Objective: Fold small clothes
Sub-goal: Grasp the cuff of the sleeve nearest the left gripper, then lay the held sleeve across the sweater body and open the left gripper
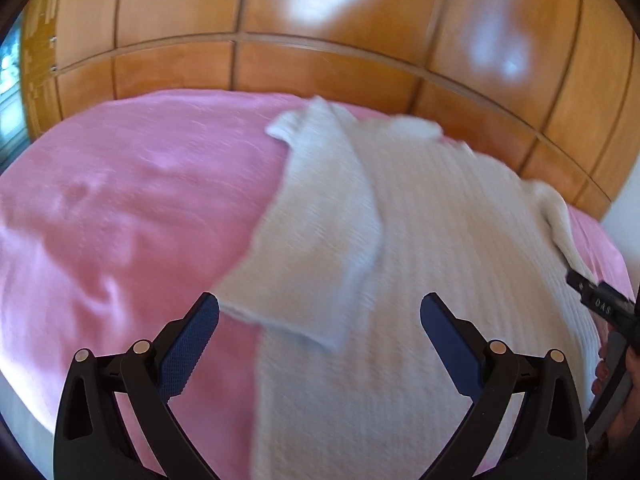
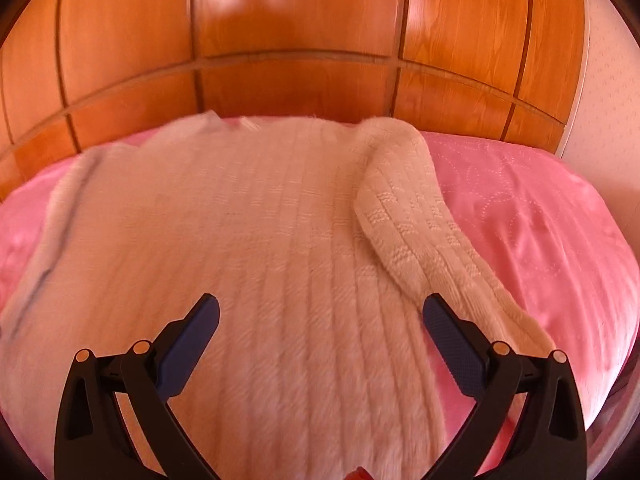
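Note:
A white ribbed knit sweater (image 1: 440, 240) lies flat on the pink bedspread (image 1: 120, 220). Its left sleeve (image 1: 320, 248) is folded in over the body. My left gripper (image 1: 320, 312) is open and empty, just above that sleeve's cuff. In the right wrist view the sweater (image 2: 240, 240) fills the middle, and its right sleeve (image 2: 420, 232) lies along the body's right edge. My right gripper (image 2: 320, 312) is open and empty over the lower body, its right finger near the sleeve's cuff. The right gripper also shows at the far right of the left wrist view (image 1: 600, 308).
A wooden panelled wardrobe (image 2: 300, 40) stands right behind the bed. The pink bedspread (image 2: 540, 220) stretches to the right of the sweater and drops off at the right edge. A window (image 1: 10, 80) shows at the far left.

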A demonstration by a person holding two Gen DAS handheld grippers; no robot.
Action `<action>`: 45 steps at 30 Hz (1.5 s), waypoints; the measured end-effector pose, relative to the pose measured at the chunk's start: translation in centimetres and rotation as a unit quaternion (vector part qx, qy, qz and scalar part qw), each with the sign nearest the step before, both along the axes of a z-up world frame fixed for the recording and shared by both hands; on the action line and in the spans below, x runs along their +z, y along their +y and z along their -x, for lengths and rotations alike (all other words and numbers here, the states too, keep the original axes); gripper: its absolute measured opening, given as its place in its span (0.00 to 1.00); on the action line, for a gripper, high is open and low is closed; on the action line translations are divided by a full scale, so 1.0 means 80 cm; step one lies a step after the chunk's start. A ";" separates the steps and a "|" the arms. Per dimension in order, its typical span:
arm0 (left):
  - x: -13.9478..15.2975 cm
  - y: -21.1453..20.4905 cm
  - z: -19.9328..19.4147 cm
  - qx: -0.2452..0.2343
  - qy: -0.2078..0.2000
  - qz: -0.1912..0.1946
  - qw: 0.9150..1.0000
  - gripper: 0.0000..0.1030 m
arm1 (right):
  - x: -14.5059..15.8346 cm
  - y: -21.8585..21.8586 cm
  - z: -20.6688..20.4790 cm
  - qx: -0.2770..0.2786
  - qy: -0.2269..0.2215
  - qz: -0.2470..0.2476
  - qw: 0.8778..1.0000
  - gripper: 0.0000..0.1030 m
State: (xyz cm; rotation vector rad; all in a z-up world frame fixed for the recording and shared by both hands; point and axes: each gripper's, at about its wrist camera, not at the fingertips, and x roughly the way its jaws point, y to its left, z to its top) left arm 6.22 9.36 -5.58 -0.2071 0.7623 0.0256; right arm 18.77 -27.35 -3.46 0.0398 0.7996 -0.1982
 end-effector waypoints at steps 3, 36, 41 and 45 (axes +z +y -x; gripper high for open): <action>-0.006 0.019 -0.019 0.011 0.003 -0.006 1.000 0.96 | -0.013 -0.007 -0.013 -0.021 0.004 0.020 1.000 0.98; 0.048 0.241 -0.140 0.133 0.012 -0.218 0.967 0.13 | -0.040 -0.008 -0.017 -0.036 0.032 0.026 0.999 0.98; 0.031 0.271 -0.176 0.197 0.021 -0.300 0.933 0.25 | -0.041 -0.010 -0.017 -0.036 0.033 0.022 0.999 0.98; 0.030 0.269 -0.175 0.257 0.022 -0.271 0.928 0.66 | -0.045 -0.022 -0.018 -0.038 0.038 -0.020 0.998 0.98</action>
